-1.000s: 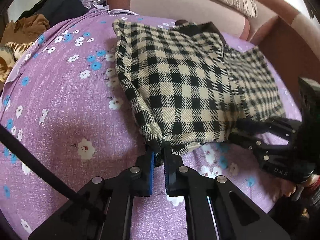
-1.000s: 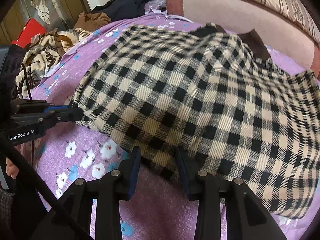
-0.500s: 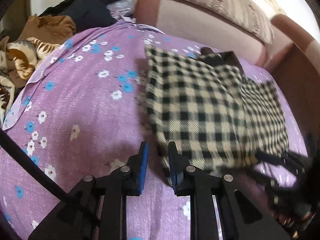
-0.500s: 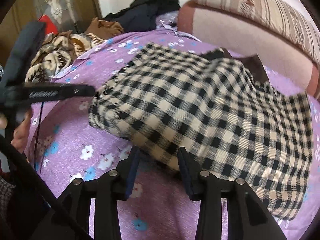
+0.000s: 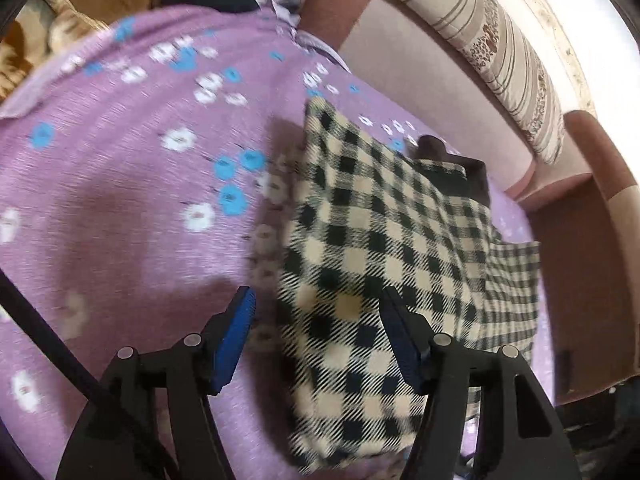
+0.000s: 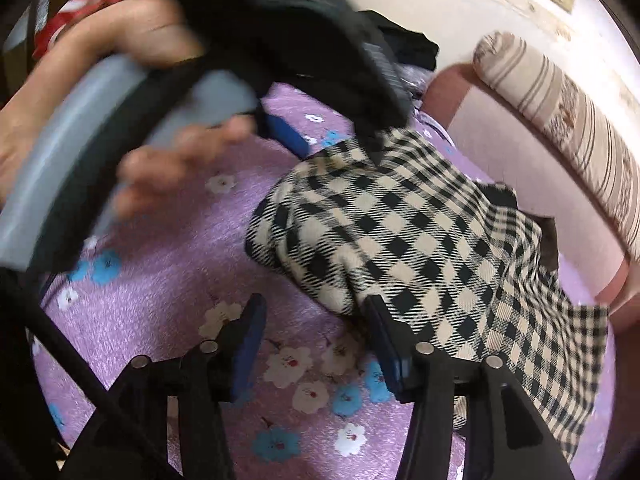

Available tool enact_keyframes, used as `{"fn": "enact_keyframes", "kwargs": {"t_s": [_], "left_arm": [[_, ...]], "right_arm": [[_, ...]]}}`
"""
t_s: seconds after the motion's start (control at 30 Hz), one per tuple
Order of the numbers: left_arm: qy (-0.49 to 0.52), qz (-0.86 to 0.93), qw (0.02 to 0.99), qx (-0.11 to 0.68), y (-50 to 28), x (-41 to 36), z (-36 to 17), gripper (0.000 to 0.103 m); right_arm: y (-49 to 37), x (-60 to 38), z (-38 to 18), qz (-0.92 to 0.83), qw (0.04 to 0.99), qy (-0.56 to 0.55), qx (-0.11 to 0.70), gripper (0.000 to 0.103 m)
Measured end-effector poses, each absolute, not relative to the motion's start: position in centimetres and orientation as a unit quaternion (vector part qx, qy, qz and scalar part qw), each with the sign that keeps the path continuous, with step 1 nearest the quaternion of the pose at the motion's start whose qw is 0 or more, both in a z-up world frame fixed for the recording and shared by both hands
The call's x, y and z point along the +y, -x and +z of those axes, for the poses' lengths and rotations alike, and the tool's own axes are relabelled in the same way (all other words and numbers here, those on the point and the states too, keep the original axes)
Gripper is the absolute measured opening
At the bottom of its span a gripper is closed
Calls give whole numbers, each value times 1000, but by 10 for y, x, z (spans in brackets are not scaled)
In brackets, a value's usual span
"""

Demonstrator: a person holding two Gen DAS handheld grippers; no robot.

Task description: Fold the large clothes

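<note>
A black-and-cream checked garment (image 5: 380,240) lies folded on the purple flowered sheet (image 5: 120,208). My left gripper (image 5: 320,316) hovers over its near left edge. Its jaws are opening, and the cloth lies below the gap with no blue pad pressing on it. In the right wrist view the same garment (image 6: 400,240) lies to the right. My right gripper (image 6: 316,324) is above the sheet (image 6: 180,280) just off the garment's rounded corner. Its jaws are opening with only sheet between them. A blurred hand (image 6: 160,168) on the left gripper's grey handle fills the upper left of that view.
A pink sofa back (image 5: 420,80) with a striped bolster cushion (image 5: 500,52) runs behind the garment. Loose brown and dark clothes (image 5: 80,4) are piled at the far left. A red item (image 6: 80,8) sits beyond the hand.
The left gripper has let go of the garment's hem and its jaws have spread. The right jaws have widened too. Both grippers have rolled and slid sideways, and the garment lies flatter.
</note>
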State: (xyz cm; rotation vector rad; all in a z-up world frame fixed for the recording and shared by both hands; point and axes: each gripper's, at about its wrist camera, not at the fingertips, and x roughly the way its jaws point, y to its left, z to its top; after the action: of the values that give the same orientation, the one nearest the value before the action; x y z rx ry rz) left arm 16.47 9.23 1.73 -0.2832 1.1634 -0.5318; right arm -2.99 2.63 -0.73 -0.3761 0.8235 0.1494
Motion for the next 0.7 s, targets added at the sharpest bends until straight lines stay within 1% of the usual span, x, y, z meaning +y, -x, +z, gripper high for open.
{"fn": "enact_keyframes", "kwargs": {"t_s": [0.13, 0.37, 0.5, 0.57, 0.63, 0.7], "left_arm": [[124, -266, 787, 543, -175, 78, 12, 64], [162, -297, 758, 557, -211, 70, -2, 65], [163, -320, 742, 566, -227, 59, -3, 66], [147, -331, 737, 570, -234, 49, -5, 71], [137, -351, 727, 575, -238, 39, -6, 84], [129, -356, 723, 578, -239, 35, -5, 85]], "right_arm": [[33, 41, -19, 71, 894, 227, 379, 57], [21, 66, -25, 50, 889, 294, 348, 57], [6, 78, -30, 41, 882, 319, 344, 57], [-2, 78, -30, 37, 881, 317, 348, 57], [-8, 79, -30, 34, 881, 313, 353, 57], [-11, 81, -31, 31, 882, 312, 352, 57]]}}
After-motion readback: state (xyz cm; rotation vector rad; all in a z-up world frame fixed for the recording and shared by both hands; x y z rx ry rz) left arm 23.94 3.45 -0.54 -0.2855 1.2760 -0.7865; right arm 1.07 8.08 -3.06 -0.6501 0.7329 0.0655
